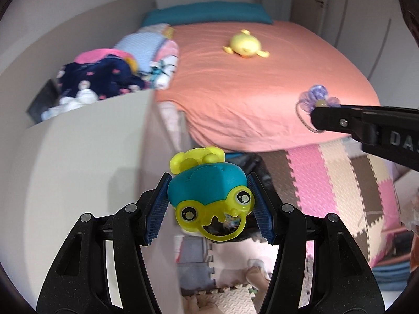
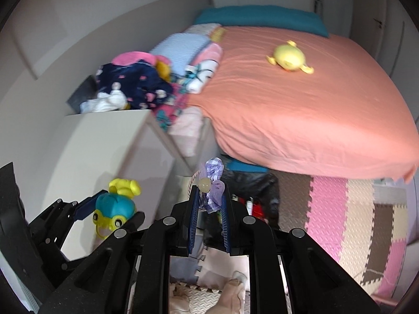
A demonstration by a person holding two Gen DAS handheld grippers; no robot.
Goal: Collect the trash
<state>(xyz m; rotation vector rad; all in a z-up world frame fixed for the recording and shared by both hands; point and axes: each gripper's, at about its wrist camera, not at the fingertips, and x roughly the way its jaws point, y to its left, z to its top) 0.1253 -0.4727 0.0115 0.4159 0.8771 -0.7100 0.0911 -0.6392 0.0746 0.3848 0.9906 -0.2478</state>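
Note:
My left gripper (image 1: 208,183) is shut on a teal and yellow-green plastic toy (image 1: 209,196) with round eyes and a ring at its mouth; the blue pads press on its two sides. The same toy (image 2: 115,210) shows at the lower left of the right wrist view. My right gripper (image 2: 208,192) is shut on a purple flower hair tie (image 2: 213,183) with a pale bead and a thin cord. In the left wrist view that hair tie (image 1: 316,98) sticks out of the right gripper's tip at the right edge. Both grippers hang in the air above the floor.
A bed with a salmon sheet (image 1: 262,86) carries a yellow plush duck (image 1: 244,44) and a teal pillow (image 1: 207,13). Clothes are heaped (image 1: 104,78) behind a white cabinet (image 1: 86,170) at the left. Pink, brown and cream foam mats (image 1: 327,191) cover the floor, where a person's feet (image 2: 233,295) show.

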